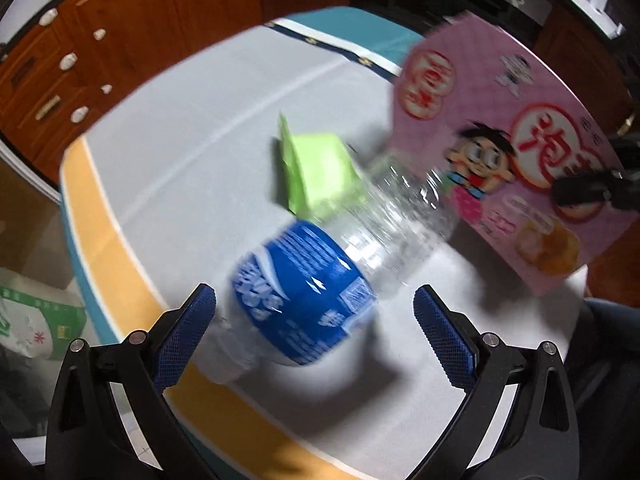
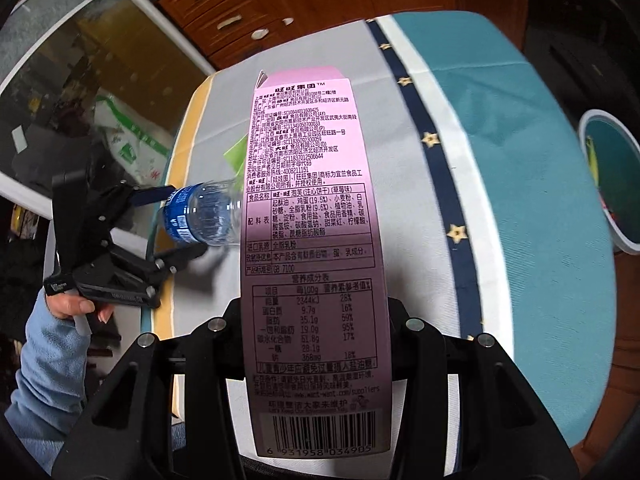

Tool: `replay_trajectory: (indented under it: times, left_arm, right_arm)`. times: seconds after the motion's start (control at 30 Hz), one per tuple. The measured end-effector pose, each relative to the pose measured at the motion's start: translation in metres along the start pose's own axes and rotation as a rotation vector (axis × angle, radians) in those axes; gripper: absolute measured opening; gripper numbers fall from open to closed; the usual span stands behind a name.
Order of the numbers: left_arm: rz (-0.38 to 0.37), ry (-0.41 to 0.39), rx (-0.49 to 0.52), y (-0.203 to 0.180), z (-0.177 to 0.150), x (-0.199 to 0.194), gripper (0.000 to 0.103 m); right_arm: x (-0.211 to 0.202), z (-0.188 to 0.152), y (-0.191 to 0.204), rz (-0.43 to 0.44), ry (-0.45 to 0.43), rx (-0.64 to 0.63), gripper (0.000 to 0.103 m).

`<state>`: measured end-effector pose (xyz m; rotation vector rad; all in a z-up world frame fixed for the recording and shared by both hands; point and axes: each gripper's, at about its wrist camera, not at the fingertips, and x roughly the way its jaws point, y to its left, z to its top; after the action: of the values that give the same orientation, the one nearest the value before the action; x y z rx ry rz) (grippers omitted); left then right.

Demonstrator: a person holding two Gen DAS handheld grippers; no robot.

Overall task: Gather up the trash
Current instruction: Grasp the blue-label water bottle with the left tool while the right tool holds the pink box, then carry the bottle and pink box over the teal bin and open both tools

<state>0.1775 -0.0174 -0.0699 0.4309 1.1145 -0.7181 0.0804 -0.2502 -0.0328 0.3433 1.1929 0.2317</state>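
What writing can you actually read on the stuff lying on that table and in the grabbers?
"旺旺集团", at the top of the pink cardboard snack box, narrow side.
"营养成分表", heading its nutrition table.
"GB 7100", above that table.
"6 931958 034905", under its barcode.
"泡", big red character on the box front; the rest is blurred.
Blue label of the clear plastic bottle: white print, too blurred to read.
Green paper carton: no text seen.

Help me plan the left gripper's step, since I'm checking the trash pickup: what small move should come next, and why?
Probably close the left gripper on the plastic bottle. The bottle lies on the table between the open blue fingers, one close to its label and one clear of it, so nothing grips it yet. The right gripper already holds the pink box.
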Motion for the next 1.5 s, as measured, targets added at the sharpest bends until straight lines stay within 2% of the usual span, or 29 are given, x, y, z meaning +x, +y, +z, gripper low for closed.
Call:
replay_trajectory:
  times: [0.2, 0.4, 0.5, 0.63, 0.7, 0.77, 0.87, 0.93, 1.0, 1.07, 1.13, 1.17, 1.2, 1.33, 1.5]
  left_arm:
    - [-0.048, 0.013, -0.002, -0.031, -0.022, -0.001, 0.099]
    - [-0.187, 0.004, -0.029, -0.053, -0.031, -0.015, 0.099]
    - [-0.230, -0.020, 0.010, -0.075, -0.033, -0.030, 0.099]
    - [-0.157, -0.054, 0.044, -0.078, -0.025, -0.045, 0.099]
    - [-0.086, -0.053, 0.039, -0.065, -0.020, -0.044, 0.099]
    - [-0.050, -0.016, 0.026, -0.058, -0.010, -0.033, 0.099]
    - [-0.068, 0.070, 0.022, -0.061, -0.003, -0.014, 0.099]
    - [-0.071, 0.102, 0.072, -0.073, 0.002, -0.001, 0.099]
    - [-0.019, 0.126, 0.132, -0.086, 0.001, 0.009, 0.099]
    - [0.016, 0.133, 0.139, -0.093, -0.002, 0.012, 0.099]
    - [0.011, 0.131, 0.099, -0.091, 0.000, 0.015, 0.087]
    - [0.011, 0.135, 0.069, -0.088, 0.002, 0.015, 0.069]
    - [0.004, 0.141, 0.038, -0.086, 0.004, 0.016, 0.069]
    - [0.071, 0.138, -0.009, -0.088, 0.015, 0.016, 0.069]
    - [0.084, 0.126, 0.006, -0.120, 0.039, 0.014, 0.069]
  right_arm:
    - [0.003, -0.004, -0.004, 0.007, 0.003, 0.001, 0.043]
    - [-0.005, -0.007, -0.021, -0.012, -0.025, 0.053, 0.043]
    - [-0.011, -0.011, -0.034, -0.022, -0.042, 0.078, 0.043]
    - [-0.018, -0.016, -0.046, -0.026, -0.060, 0.097, 0.043]
    - [-0.020, -0.019, -0.050, -0.015, -0.068, 0.100, 0.043]
    - [-0.021, -0.020, -0.053, 0.000, -0.073, 0.104, 0.043]
    - [-0.023, -0.024, -0.058, 0.021, -0.081, 0.120, 0.043]
    - [-0.024, -0.027, -0.064, 0.029, -0.086, 0.128, 0.043]
    - [-0.025, -0.030, -0.071, 0.034, -0.091, 0.137, 0.043]
    - [-0.026, -0.031, -0.078, 0.046, -0.094, 0.150, 0.043]
    - [-0.027, -0.033, -0.086, 0.063, -0.103, 0.164, 0.043]
    - [-0.028, -0.034, -0.089, 0.069, -0.109, 0.168, 0.043]
    - [-0.029, -0.035, -0.092, 0.077, -0.112, 0.172, 0.043]
    - [-0.033, -0.039, -0.107, 0.106, -0.132, 0.190, 0.042]
    - [-0.044, -0.042, -0.126, 0.120, -0.171, 0.207, 0.042]
